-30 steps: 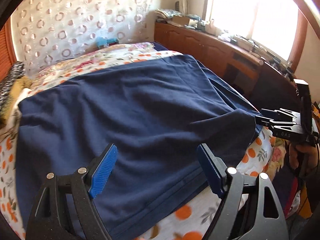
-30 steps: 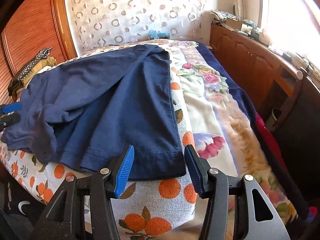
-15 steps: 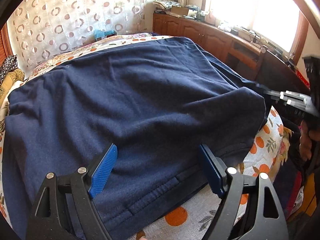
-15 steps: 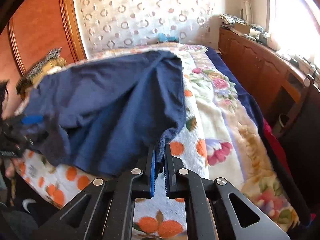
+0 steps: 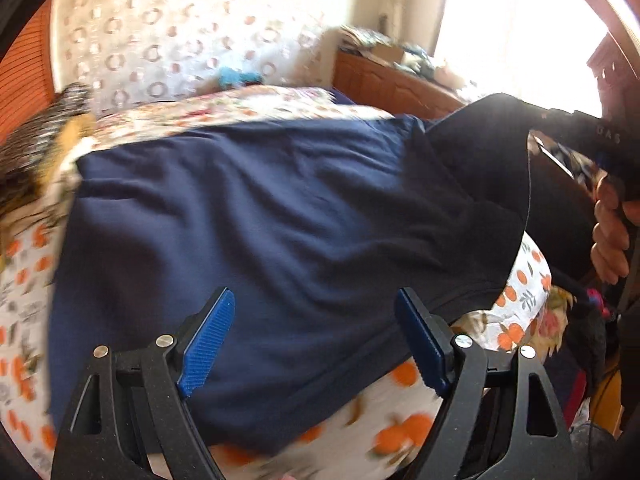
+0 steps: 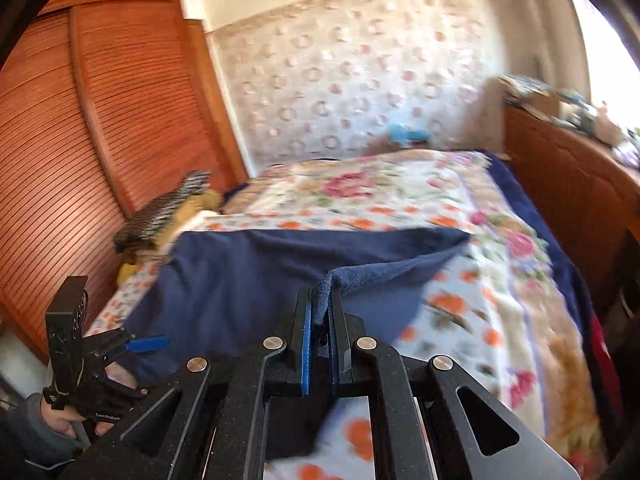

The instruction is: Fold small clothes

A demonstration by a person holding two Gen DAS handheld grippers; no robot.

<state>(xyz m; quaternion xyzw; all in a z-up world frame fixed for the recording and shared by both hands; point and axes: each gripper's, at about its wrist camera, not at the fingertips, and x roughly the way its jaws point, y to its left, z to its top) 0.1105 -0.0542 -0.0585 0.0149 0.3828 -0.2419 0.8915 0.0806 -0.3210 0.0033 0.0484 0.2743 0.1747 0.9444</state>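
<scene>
Right gripper (image 6: 320,312) pinches navy garment (image 5: 280,220) edge; left gripper (image 5: 316,336) gapes.

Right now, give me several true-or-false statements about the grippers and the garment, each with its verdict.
1. The right gripper is shut on the navy garment. True.
2. The left gripper is clamped on the garment's hem. False: it is open, with the cloth lying between its fingers.
3. The garment lies on a plain white sheet. False: it lies on a floral blanket with orange prints.
4. The gripped edge is lifted off the blanket. True.
</scene>
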